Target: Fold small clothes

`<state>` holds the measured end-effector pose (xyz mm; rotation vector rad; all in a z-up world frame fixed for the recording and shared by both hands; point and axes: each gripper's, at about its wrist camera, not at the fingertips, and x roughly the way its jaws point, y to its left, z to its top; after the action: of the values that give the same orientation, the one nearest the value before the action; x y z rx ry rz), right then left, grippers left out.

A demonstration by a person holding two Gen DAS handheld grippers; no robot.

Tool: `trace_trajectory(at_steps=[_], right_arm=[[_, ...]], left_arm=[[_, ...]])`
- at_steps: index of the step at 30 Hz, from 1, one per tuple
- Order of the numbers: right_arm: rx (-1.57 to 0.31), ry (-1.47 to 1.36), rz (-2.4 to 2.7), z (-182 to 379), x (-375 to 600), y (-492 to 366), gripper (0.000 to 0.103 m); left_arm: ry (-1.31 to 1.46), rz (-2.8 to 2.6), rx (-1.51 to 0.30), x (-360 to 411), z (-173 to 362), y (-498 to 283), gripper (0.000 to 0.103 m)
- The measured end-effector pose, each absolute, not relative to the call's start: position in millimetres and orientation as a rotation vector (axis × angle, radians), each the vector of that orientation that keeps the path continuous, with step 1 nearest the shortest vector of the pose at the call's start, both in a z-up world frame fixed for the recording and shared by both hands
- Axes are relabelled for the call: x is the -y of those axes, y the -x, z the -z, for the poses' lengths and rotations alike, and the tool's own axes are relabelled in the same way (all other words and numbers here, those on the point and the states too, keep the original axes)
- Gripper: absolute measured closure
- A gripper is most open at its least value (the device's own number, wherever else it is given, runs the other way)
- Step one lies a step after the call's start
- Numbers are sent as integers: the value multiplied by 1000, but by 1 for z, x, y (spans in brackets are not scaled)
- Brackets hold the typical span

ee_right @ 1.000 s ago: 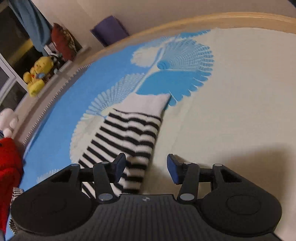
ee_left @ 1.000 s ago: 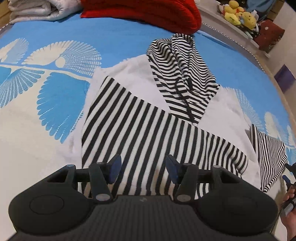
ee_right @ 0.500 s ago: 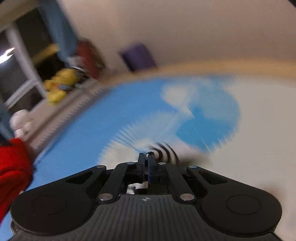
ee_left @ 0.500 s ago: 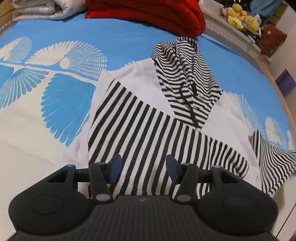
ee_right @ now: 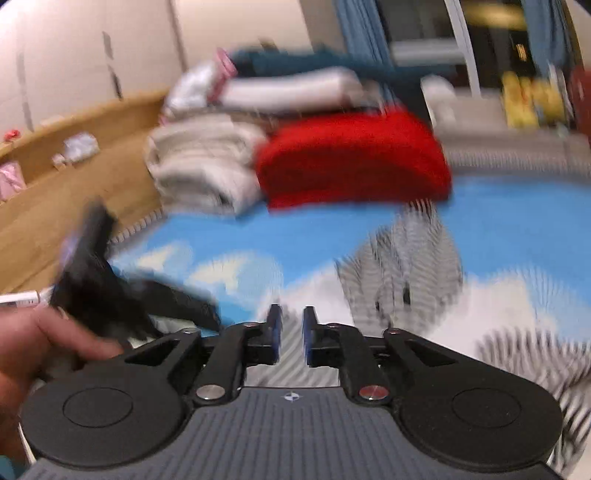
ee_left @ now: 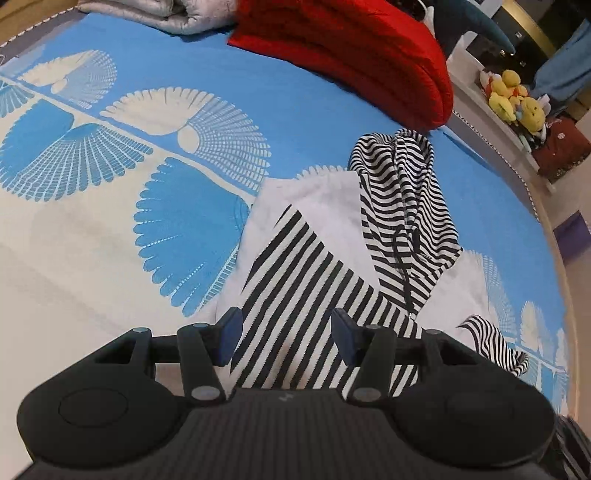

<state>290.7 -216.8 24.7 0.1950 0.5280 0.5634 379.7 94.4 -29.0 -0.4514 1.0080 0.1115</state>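
Note:
A white hoodie [ee_left: 325,206] with a black-and-white striped hood [ee_left: 402,192] lies flat on the blue patterned bed cover [ee_left: 92,258]. Its left striped sleeve [ee_left: 295,280] is folded across the body. The right sleeve [ee_left: 495,347] lies crumpled at the garment's right side. My left gripper [ee_left: 286,325] hovers open over the folded sleeve, nothing between its fingers. In the blurred right wrist view, my right gripper [ee_right: 291,325] faces the hood [ee_right: 406,266] over the garment. Its jaws are opening, a narrow gap apart, and I see no cloth pinched between them.
A red folded blanket [ee_left: 354,55] and pale quilts [ee_left: 159,14] lie at the head of the bed. Yellow plush toys [ee_left: 513,99] sit on a ledge at right. A hand [ee_right: 44,343] shows blurred at left, and the wooden bed frame [ee_right: 74,155] runs behind it.
The right gripper shut at the right sleeve's cuff, then swung up and round over the garment toward the hood with its jaws parted again. The left gripper drifted left and rose slightly, still open.

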Motion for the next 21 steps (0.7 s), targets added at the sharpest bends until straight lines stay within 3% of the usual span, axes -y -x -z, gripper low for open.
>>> trace_trajectory(at_steps=[3, 6, 10, 15, 17, 18, 20, 21], right_arm=[[-594, -185, -321, -8, 243, -304, 76], [-631, -322, -33, 12, 298, -319, 43], [-753, -573, 180, 53, 373, -329, 42], [-752, -935, 213, 93, 413, -336, 42], [-762, -1074, 126, 108, 409, -350, 47], [-771, -1102, 105, 115, 405, -355, 57], [-805, -1069, 138, 119, 395, -362, 79], [-815, -1041, 153, 121, 390, -365, 102]], left_arm=[[431, -95, -1011, -90, 29, -380, 45], [429, -93, -1020, -84, 33, -382, 45], [422, -87, -1031, -71, 37, -387, 45], [389, -75, -1045, -54, 43, -390, 45], [384, -78, -1049, -51, 45, -391, 45], [382, -82, -1049, -50, 46, -392, 45], [378, -91, -1048, -50, 46, -392, 45], [379, -95, -1047, -51, 46, -392, 45]])
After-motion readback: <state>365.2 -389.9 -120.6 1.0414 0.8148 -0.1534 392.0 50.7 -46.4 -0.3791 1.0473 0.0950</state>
